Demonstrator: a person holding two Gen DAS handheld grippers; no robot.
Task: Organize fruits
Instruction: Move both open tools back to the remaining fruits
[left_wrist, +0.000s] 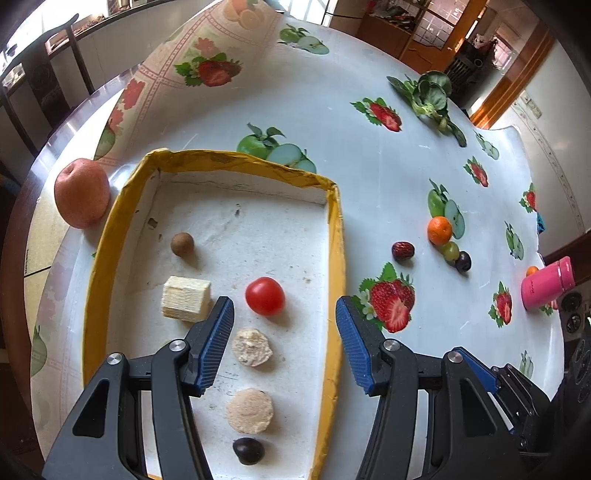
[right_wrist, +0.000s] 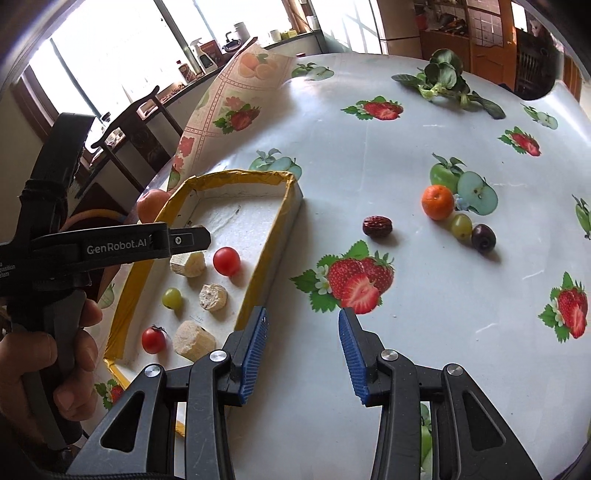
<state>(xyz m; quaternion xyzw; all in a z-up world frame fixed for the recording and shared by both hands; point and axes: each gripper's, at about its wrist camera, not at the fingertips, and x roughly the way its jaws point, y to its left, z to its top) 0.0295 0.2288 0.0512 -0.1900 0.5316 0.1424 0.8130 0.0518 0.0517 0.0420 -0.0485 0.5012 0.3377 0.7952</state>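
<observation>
"GenRobot.AI" reads along my left gripper (right_wrist: 192, 238), poised over the yellow-rimmed tray (left_wrist: 334, 258), jaws spread wide and empty. In the tray, near to far: a dark grape (left_wrist: 248, 450), two tan discs, a cherry tomato (left_wrist: 265, 296), a pale block (left_wrist: 185, 299), a brown longan (left_wrist: 182, 244). My right gripper (right_wrist: 302, 354) hangs wide, empty, over the tablecloth (right_wrist: 424, 325). At one o'clock a red date (right_wrist: 377, 226) lies long axis left-right; beyond it a tangerine (right_wrist: 437, 202).

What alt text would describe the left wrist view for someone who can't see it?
An open left gripper hovers over a yellow-rimmed tray holding a cherry tomato and other small pieces. An orange and a red date lie on the tablecloth beyond.
</observation>
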